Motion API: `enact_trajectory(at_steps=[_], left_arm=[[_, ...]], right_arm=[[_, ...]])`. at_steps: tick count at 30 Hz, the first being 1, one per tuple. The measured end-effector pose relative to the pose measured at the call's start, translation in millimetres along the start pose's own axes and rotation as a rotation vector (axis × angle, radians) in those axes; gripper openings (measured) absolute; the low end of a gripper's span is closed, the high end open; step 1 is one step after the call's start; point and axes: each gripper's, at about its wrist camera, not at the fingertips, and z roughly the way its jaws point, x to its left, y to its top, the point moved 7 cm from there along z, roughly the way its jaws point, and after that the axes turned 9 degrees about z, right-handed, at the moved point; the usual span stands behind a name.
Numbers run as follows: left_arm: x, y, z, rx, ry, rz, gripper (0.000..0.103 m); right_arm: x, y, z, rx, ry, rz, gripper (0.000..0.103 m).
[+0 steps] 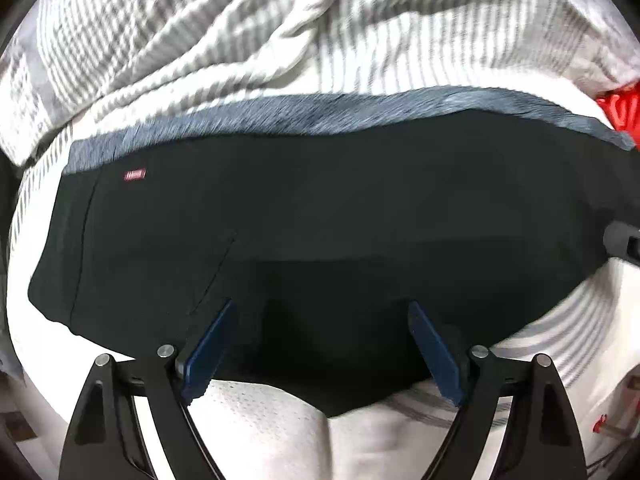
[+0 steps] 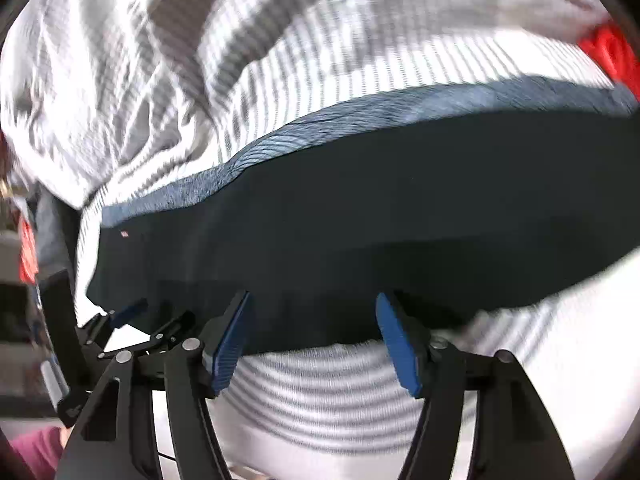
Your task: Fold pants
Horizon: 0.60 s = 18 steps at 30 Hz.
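1. Two hand-held grippers hang over one garment: the dark navy, smooth-fabric pants lie folded into a long flat band on a white-and-grey striped bedcover, with the grey-blue ribbed waistband along the pants' far edge.
2. The left hand-held gripper stands wide, its blue pads spread above the near edge of the pants and pressing on nothing.
3. The right hand-held gripper also stands apart, moderately wide, with nothing between its pads; it hovers over the same near edge, further from the small red label than the left one.
4. The pants look light, limp and thin; I judge they will sag and drape the moment they are lifted, and the smooth cloth may slip from a shallow pinch.
5. Being layered, the band could slide apart if only the top ply is caught.
6. The best hold seems to be the near edge, pinched through all the layers, one gripper towards each end of the pants.
7. The waistband is thicker and ribbed, so it should give a firmer purchase than the plain legs.
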Motion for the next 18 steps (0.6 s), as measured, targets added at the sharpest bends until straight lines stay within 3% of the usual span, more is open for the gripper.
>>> enact_trajectory(at_steps=[3, 18], left_arm=[[-17.3, 10.3, -11.2, -0.012, -0.009, 0.021, 0.088], [-127.5, 57.3, -33.8, -0.025, -0.038, 0.044, 0.088]], right_arm=[[-23.7, -5.2, -14.2, 0.011, -0.011, 0.044, 0.075], [-121.1, 10.0, -63.5, 0.019, 0.078, 0.179, 0.075]])
